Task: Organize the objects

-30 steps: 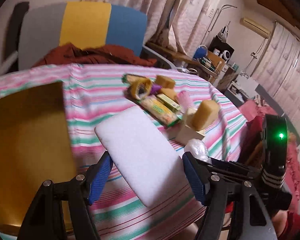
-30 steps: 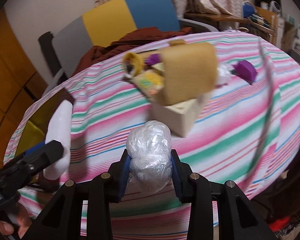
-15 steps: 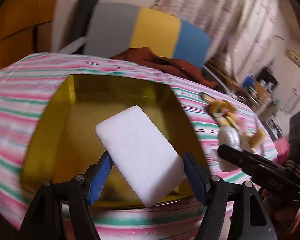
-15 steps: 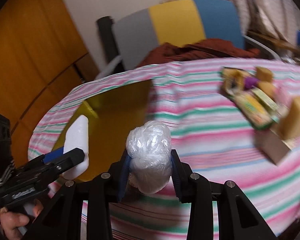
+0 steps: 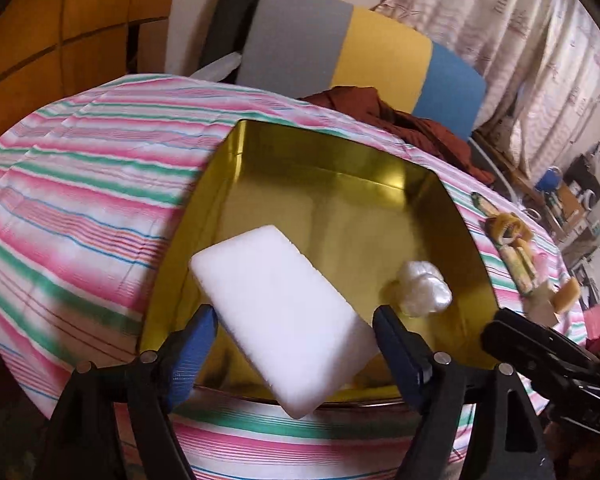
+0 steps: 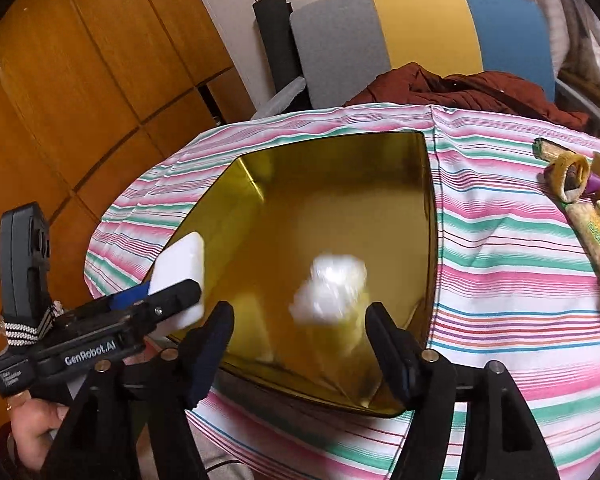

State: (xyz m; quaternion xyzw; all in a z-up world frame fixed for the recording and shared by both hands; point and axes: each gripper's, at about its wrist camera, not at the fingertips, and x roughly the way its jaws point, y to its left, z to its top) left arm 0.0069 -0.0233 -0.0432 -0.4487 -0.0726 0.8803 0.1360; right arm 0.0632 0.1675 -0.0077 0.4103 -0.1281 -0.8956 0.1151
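- While both of my claws hang over the gold tray [image 5: 332,152] on the striped surface [image 5: 80,184], their jaws are opening.
- Left claw [image 5: 294,344]: the white sponge block [image 5: 280,312] lies slantwise between the blue pads. The left pad [image 5: 198,344] is at the block's edge; a gap shows at the right pad. I cannot tell whether the block is still pinched or already loose.
- From the right wrist view, that block [image 6: 178,268] juts out past the left claw's tip, above the tray's near-left rim.
- Right claw [image 6: 300,344]: jaws apart, pads touching nothing. The crumpled clear plastic ball [image 6: 328,290] is ahead of the fingertips, clear of both pads, blurred, over the tray floor.
- From the left wrist view, the ball [image 5: 422,288] sits low in the tray's right half, just beside the block's far right edge.
- Remaining snack items [image 6: 588,208] lie in a cluster on the surface, well right of the tray.
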